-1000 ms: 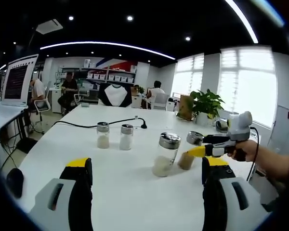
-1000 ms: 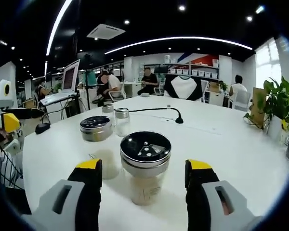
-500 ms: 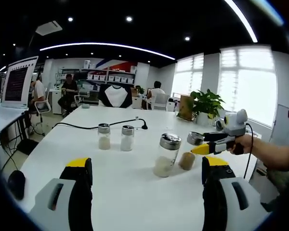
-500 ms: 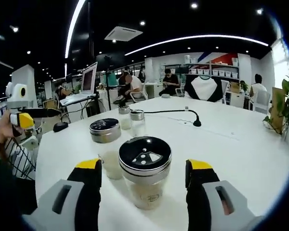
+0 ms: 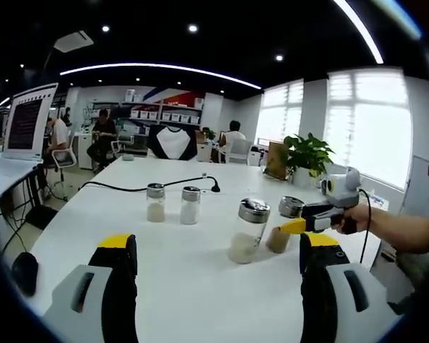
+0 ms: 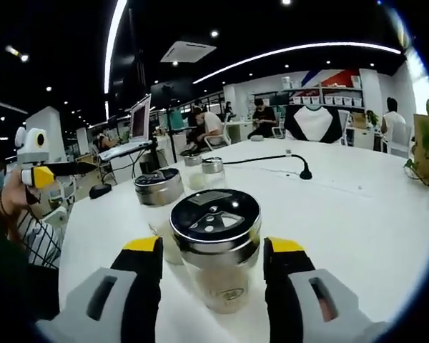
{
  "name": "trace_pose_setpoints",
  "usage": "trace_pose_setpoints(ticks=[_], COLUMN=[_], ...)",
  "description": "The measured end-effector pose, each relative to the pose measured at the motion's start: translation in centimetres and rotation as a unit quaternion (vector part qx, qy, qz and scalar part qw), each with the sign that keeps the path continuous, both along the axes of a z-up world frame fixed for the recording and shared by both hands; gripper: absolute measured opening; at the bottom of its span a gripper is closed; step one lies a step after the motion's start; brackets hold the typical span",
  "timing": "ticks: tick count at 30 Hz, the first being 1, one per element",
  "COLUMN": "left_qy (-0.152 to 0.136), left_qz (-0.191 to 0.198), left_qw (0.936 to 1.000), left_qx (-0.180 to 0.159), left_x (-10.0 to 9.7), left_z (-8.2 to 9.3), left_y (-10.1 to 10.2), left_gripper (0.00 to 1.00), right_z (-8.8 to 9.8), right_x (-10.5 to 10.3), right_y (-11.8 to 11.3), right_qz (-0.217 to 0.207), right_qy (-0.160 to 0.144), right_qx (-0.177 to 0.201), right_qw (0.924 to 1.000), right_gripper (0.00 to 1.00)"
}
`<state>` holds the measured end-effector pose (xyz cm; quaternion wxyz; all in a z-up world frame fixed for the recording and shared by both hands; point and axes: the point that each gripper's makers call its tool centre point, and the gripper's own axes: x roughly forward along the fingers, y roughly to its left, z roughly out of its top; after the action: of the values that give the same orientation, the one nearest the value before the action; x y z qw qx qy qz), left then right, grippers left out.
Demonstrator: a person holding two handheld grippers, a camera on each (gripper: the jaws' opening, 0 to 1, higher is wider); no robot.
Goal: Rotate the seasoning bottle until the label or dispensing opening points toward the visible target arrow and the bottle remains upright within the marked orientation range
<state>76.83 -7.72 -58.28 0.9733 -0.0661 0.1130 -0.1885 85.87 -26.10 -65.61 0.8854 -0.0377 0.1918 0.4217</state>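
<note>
Seasoning bottle (image 6: 214, 261) upright on white table (image 6: 357, 214), sitting between my right gripper (image 6: 213, 266) jaws; jaws close on both sides, contact with glass not certain. I judge it rigid glass, smooth, slippery, partly filled so light and top-heavy under metal shaker lid (image 6: 214, 216). Best hold: mid-body below lid, squeeze gentle, twist slowly to avoid tipping. Second jar (image 6: 159, 196) just behind-left; mind clearance. Left gripper (image 5: 218, 275) jaws spread wide, empty, well back from bottle.
</note>
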Motion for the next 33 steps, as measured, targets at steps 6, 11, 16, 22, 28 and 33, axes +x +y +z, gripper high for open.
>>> trace_pose_setpoints(ticks=[6,11,16,22,28,33], left_qy=[0.002,0.001,0.003,0.003,-0.001,0.001], left_qz=[0.0,0.003,-0.001,-0.002,-0.006,-0.009], left_qw=[1.0,1.0,1.0,1.0,1.0,0.9999], left_qx=[-0.001,-0.001,-0.001,0.0,0.001,0.004], left_x=[-0.18,-0.16,-0.16,-0.1,0.03,0.18], left_z=[-0.15,-0.07,-0.15,-0.18,0.04,0.15], left_y=[0.04,0.22,-0.14,-0.27,-0.43,-0.51], left_gripper=[1.0,1.0,1.0,1.0,1.0,1.0], right_z=[-0.65,-0.51,-0.51,-0.51,-0.51,-0.51], right_x=[0.35,0.34,0.41,0.44,0.55,0.6], right_y=[-0.45,-0.32,-0.37,-0.41,-0.42,-0.42], right_qz=[-0.007,-0.004,-0.003,-0.009,-0.018,-0.033], right_qy=[-0.001,-0.011,-0.015,-0.017,-0.021,-0.025], right_qx=[-0.02,-0.02,-0.017,-0.016,-0.012,-0.013], right_qw=[0.9998,0.9997,0.9997,0.9997,0.9995,0.999], right_gripper=[0.44,0.41,0.4,0.4,0.4,0.4])
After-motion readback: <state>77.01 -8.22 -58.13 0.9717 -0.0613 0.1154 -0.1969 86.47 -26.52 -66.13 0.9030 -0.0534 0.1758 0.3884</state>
